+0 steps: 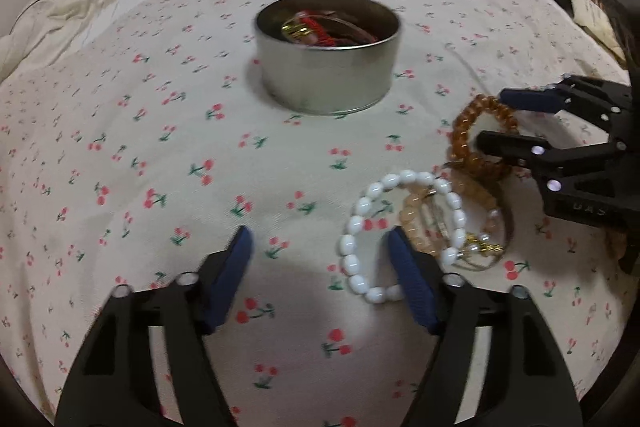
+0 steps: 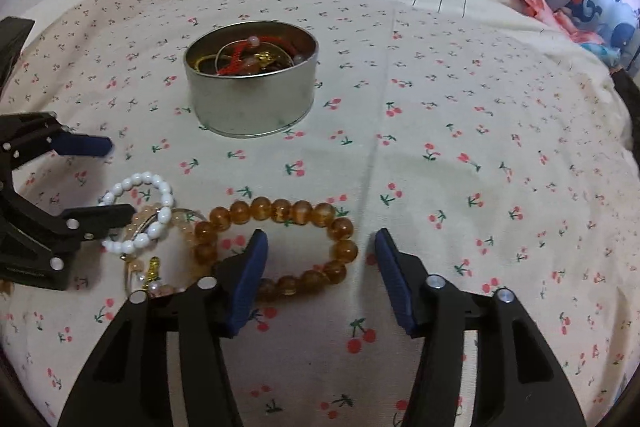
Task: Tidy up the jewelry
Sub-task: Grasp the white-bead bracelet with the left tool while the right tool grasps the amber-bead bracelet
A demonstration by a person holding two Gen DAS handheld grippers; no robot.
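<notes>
While both grippers, left (image 1: 320, 267) and right (image 2: 318, 267), gape empty, bracelets (image 2: 276, 247) wait beside tin (image 2: 251, 95) for loading.

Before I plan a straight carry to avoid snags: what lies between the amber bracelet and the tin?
Only bare cherry-print sheet lies between the amber bracelet and the tin; the right wrist view shows it.

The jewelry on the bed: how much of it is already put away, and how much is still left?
Done: the round tin already holds red cord pieces and gold items. In hand: nothing yet; the right hand-held gripper stands open astride the amber bead bracelet, and the left hand-held gripper is open at the white bead bracelet. Left: both bracelets and the peach bead bracelet beneath.
</notes>
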